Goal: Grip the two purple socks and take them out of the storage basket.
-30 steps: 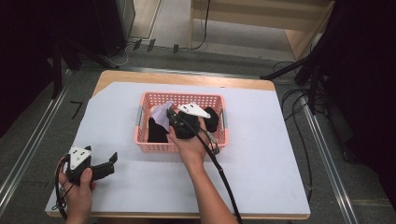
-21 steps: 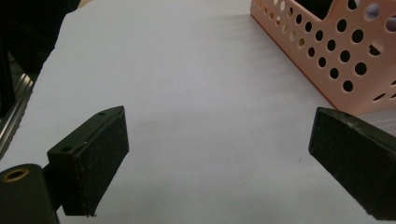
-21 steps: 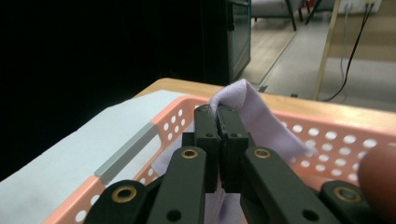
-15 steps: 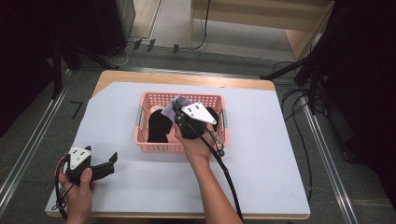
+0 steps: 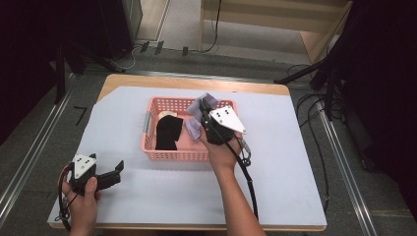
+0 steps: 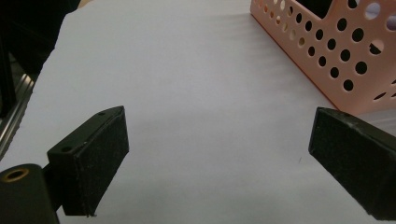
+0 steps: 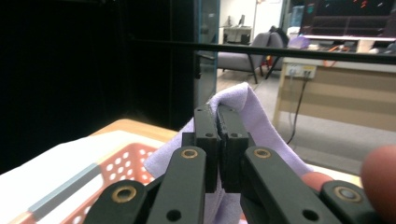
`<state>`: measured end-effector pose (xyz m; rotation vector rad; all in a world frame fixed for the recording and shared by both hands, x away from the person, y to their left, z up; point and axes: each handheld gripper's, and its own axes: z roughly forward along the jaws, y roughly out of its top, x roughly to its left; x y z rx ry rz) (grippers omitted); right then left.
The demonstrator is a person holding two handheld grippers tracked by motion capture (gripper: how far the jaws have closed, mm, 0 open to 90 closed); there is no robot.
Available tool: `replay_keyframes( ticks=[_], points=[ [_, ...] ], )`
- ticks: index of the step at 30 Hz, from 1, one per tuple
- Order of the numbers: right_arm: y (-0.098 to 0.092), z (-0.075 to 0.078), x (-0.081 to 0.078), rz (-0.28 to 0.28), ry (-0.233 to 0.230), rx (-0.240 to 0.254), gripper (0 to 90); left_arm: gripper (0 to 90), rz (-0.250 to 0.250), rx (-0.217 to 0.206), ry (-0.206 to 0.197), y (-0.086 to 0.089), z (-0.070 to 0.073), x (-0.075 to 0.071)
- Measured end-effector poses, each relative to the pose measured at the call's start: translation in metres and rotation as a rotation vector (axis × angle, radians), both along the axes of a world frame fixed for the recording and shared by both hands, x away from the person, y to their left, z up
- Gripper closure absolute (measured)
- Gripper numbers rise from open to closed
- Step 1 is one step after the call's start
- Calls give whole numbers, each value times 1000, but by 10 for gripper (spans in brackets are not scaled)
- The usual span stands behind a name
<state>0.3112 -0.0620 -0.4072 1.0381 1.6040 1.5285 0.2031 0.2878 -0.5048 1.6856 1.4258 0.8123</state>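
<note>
High view shows the bench (image 5: 295,162) under its white sheet, with the pink basket (image 5: 147,129) set near the middle toward the far side. A second ago the right claw (image 5: 202,109) was down inside the basket; it has since come up and toward the basket's far right corner, and it now carries a lilac cloth (image 5: 194,125) that hangs from its tip above the basket. In the right gripper view the jaws are pressed together with the cloth (image 7: 243,100) pinched between them and draping over both sides, so the grip looks sound. I judge the lift out of the basket is under way, and the cloth's lower fold has yet to clear the rim. The left claw (image 5: 117,169) has kept its place at the near left of the bench, resting low with its jaws wide apart and nothing between them, as the left gripper view confirms, where the basket's holed wall (image 6: 327,51) lies ahead and to the right. Left in the basket are a black cloth (image 5: 167,132) and a pale item (image 5: 167,116) behind it, too small to tell. The basket wall could catch the hanging cloth; the bench around it is otherwise open for setting it down.
</note>
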Motion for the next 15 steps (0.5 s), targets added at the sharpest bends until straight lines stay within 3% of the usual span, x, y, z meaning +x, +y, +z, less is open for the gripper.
replay_keyframes(
  ticks=[7,15],
  points=[
    [-22,7,-2,-53,-42,8,888,56,0,0,2,0,0,0],
    [-52,13,-4,-123,-56,-3,888,56,-1,0,3,0,0,0]
  ],
)
